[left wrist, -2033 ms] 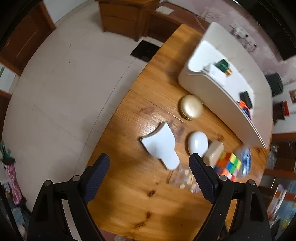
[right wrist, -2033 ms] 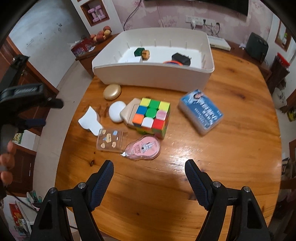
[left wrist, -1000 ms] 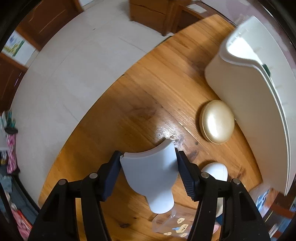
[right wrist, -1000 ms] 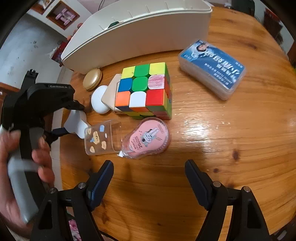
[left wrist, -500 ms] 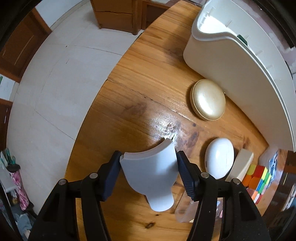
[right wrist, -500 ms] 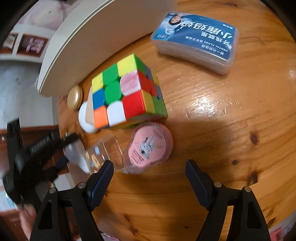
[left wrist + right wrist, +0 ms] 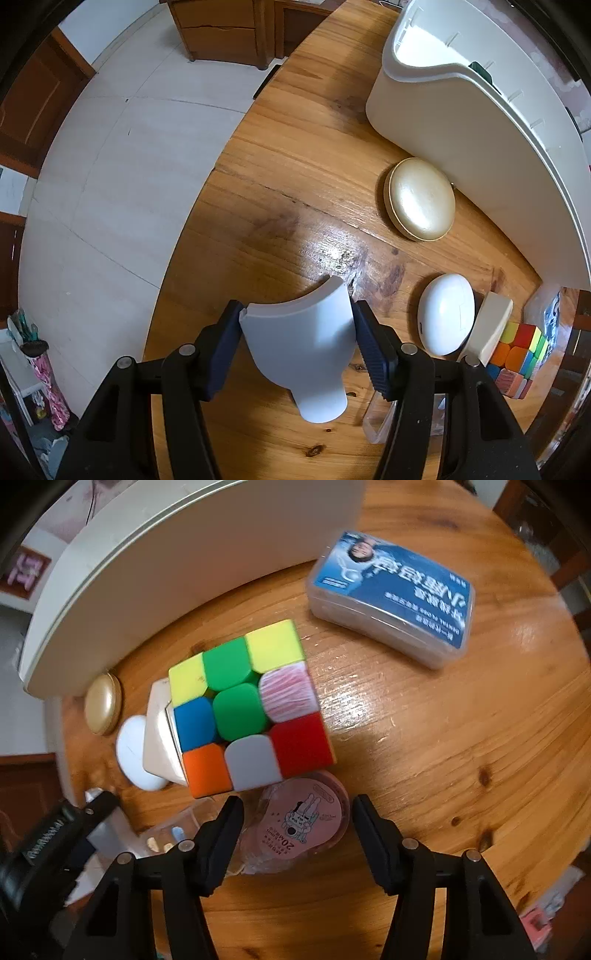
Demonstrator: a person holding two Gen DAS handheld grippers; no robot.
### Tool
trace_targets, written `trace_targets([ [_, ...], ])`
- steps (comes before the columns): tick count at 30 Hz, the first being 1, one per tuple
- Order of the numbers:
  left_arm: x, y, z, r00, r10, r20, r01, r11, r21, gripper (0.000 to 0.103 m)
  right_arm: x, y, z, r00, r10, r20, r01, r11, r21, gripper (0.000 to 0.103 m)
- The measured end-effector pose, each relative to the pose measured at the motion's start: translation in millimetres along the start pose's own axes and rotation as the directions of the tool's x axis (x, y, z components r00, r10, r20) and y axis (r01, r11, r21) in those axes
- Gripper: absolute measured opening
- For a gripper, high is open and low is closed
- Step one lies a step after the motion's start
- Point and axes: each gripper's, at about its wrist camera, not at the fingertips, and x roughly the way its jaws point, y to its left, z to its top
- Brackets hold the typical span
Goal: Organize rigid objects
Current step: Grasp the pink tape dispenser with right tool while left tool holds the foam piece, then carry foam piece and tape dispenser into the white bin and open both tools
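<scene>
My left gripper [image 7: 298, 343] is shut on a white fan-shaped plastic piece [image 7: 303, 347], held over the wooden table [image 7: 280, 177]. A gold oval case [image 7: 419, 199] and a white oval case [image 7: 445, 319] lie ahead to the right, near the big white bin [image 7: 476, 122]. My right gripper [image 7: 297, 830] stands half open around a pink round tape dispenser [image 7: 301, 821], the jaws close beside it but apart from it. A colourful puzzle cube [image 7: 245, 709] sits just beyond it.
A blue-labelled clear box [image 7: 393, 598] lies at the right of the table. A beige block [image 7: 159, 731] leans against the cube. A clear sticker case [image 7: 173, 830] lies left of the dispenser. The table edge drops to tiled floor [image 7: 110, 177] on the left.
My left gripper closed on the white piece a second ago and has lifted slightly. My right gripper moved down over the pink dispenser and narrowed its jaws around it.
</scene>
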Motion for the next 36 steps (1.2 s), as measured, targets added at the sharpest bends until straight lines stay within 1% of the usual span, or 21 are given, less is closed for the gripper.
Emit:
trace_targets([
  [3,-0.1,-2.3,0.1,1.0,-0.001,-0.002,0.001,1.0,0.017,0.064,0.8,12.9,-2.2,0.997,-0.061,0.044,0.063,0.996,-0.069,0.054],
  [5,2.2,-7.9,-1.4,1.0,-0.009,-0.008,0.009,1.0,0.025,0.064,1.4,18.9,-5.7,0.996,-0.059,0.065,0.066,0.992,-0.107,0.053],
  [7,-1.5,-9.3,-2.9,1.0,-0.015,-0.016,0.015,0.999,0.038,0.064,1.4,17.8,-9.1,0.997,-0.044,0.067,0.052,0.991,-0.122,0.052],
  [8,-3.2,-9.8,-4.4,1.0,-0.016,-0.016,0.017,0.999,0.046,0.063,0.8,16.7,-9.4,0.998,-0.026,0.063,0.033,0.992,-0.12,0.052],
  [10,-7.3,-10.7,-7.1,1.0,-0.024,-0.015,0.025,0.998,0.061,0.063,-0.7,3.2,-21.0,0.999,0.013,0.048,-0.007,0.993,-0.116,0.052],
  [12,-12.9,-10.1,-9.4,0.999,-0.036,-0.01,0.037,0.997,0.071,0.063,-1.4,-10.1,-24.5,0.998,0.052,0.033,-0.048,0.992,-0.119,0.051],
  [14,-19.3,-10.1,-12.1,0.999,-0.043,-0.001,0.043,0.996,0.081,0.063,-4.4,-22.7,-28.0,0.993,0.118,0.029,-0.114,0.987,-0.117,0.051],
  [16,-25.7,-11.0,-15.5,0.999,-0.048,0.014,0.046,0.995,0.092,0.063,-8.0,-37.9,-34.6,0.988,0.146,0.04,-0.139,0.981,-0.137,0.051],
  [19,-36.7,-12.7,-21.3,0.998,-0.058,0.038,0.054,0.993,0.104,0.063,-21.7,-52.8,-41.4,0.977,0.196,0.086,-0.18,0.97,-0.162,0.051],
  [22,-49.4,-17.3,-28.6,0.995,-0.069,0.066,0.06,0.991,0.12,0.063,-41.0,-62.8,-50.1,0.961,0.227,0.156,-0.192,0.958,-0.212,0.051],
  [24,-56.6,-21.2,-32.6,0.994,-0.086,0.069,0.077,0.989,0.123,0.063,-54.5,-65.1,-52.0,0.95,0.242,0.196,-0.193,0.952,-0.238,0.051],
  [28,-83.7,-31.8,-36.7,0.987,-0.131,0.09,0.117,0.983,0.144,0.063,-78.7,-60.8,-43.2,0.928,0.272,0.254,-0.197,0.939,-0.283,0.051],
  [29,-94.0,-36.7,-36.5,0.984,-0.142,0.104,0.124,0.98,0.157,0.063,-83.9,-50.4,-43.3,0.924,0.277,0.264,-0.198,0.936,-0.29,0.051],
  [30,-99.7,-38.0,-37.1,0.982,-0.15,0.115,0.129,0.977,0.17,0.063,-94.7,-59.6,-39.7,0.92,0.284,0.271,-0.202,0.934,-0.296,0.051],
  [33,-125.6,-50.0,-23.8,0.974,-0.179,0.14,0.148,0.967,0.207,0.063,-115.1,-58.1,-31.3,0.904,0.305,0.299,-0.207,0.925,-0.319,0.051],
  [36,-155.3,-59.8,-9.9,0.963,-0.213,0.167,0.169,0.955,0.244,0.063,-141.0,-57.8,-19.5,0.881,0.33,0.339,-0.211,0.915,-0.343,0.052],
])
